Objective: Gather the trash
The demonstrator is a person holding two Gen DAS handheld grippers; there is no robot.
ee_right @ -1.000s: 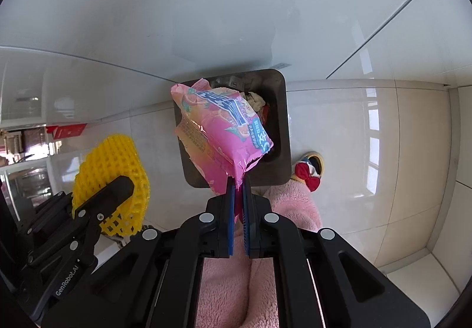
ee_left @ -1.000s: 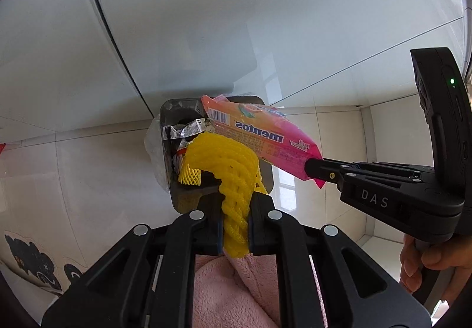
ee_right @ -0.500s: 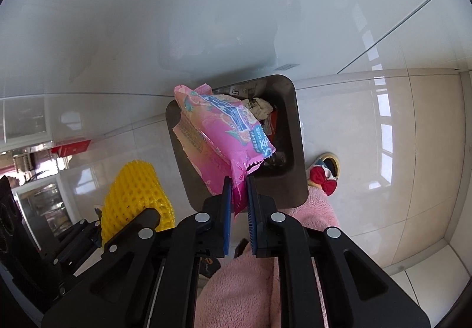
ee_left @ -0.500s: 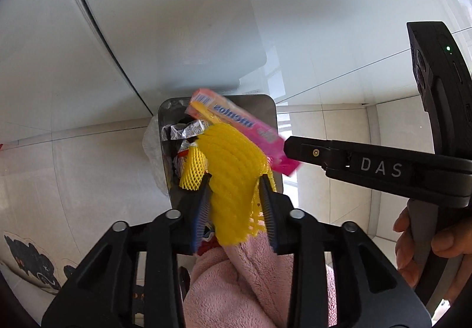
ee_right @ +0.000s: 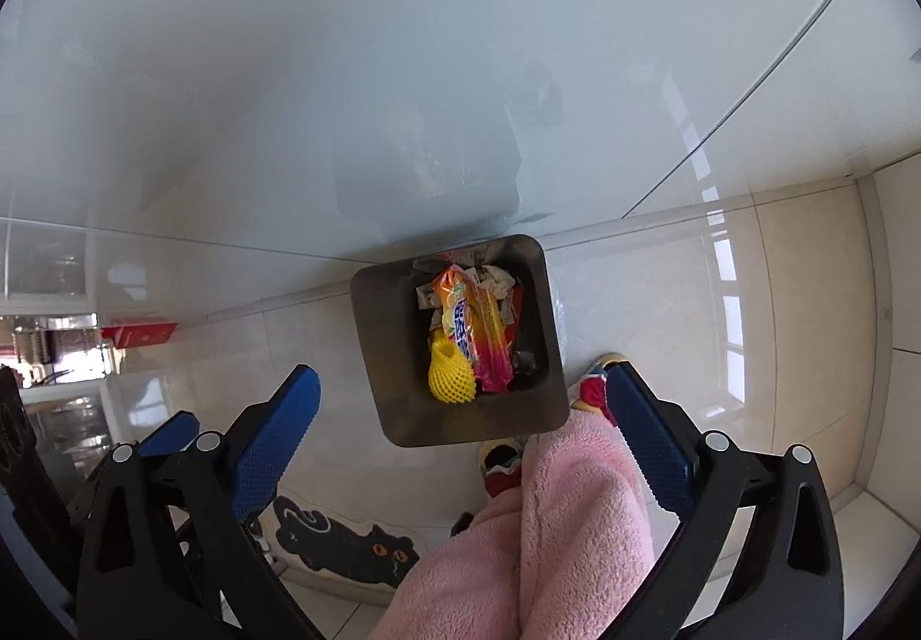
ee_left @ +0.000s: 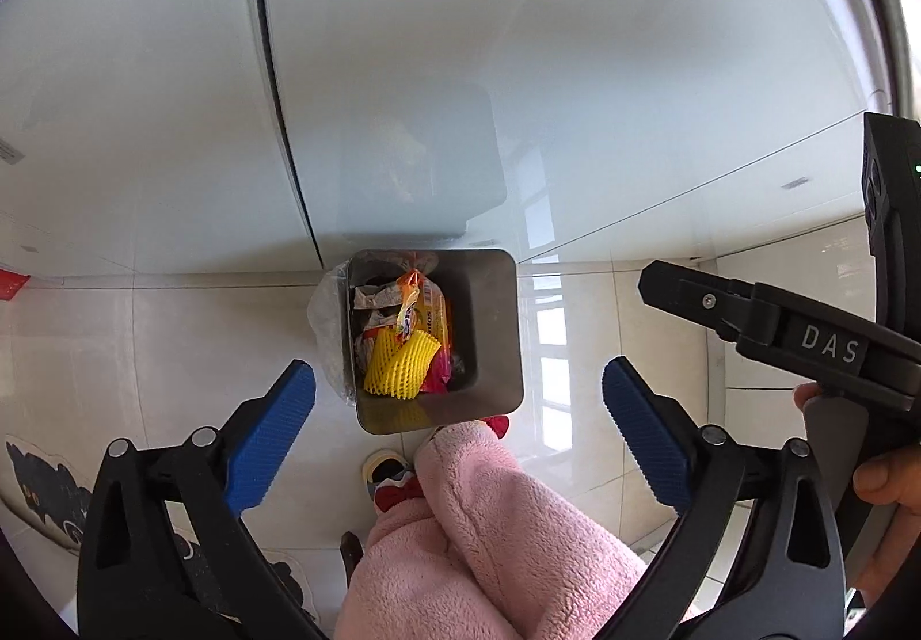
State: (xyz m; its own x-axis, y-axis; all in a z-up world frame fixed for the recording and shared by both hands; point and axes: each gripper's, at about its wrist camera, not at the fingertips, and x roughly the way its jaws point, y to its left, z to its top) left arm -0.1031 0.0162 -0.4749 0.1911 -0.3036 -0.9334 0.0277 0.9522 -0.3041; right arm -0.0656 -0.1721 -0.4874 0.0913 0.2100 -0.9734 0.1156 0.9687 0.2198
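Note:
A grey square trash bin [ee_left: 495,329] [ee_right: 380,346] stands on the tiled floor against a white wall. Inside lie a yellow foam fruit net [ee_left: 400,366] [ee_right: 451,380], a pink-orange Mentos wrapper [ee_left: 429,315] [ee_right: 475,326] and crumpled wrappers. My left gripper [ee_left: 457,410] is open and empty, high above the bin. My right gripper [ee_right: 463,418] is open and empty above the bin too; its side shows at the right of the left wrist view [ee_left: 806,341].
The person's pink fleece trouser leg [ee_left: 489,536] [ee_right: 552,519] and a slipper with a red bow [ee_left: 394,479] [ee_right: 593,381] are just below the bin. A black cat-shaped mat [ee_right: 345,548] lies on the floor at the lower left. A white wall [ee_left: 403,64] rises behind the bin.
Both grippers opened wide. The yellow net and the Mentos wrapper dropped from them into the bin. Both grippers rose higher above the bin.

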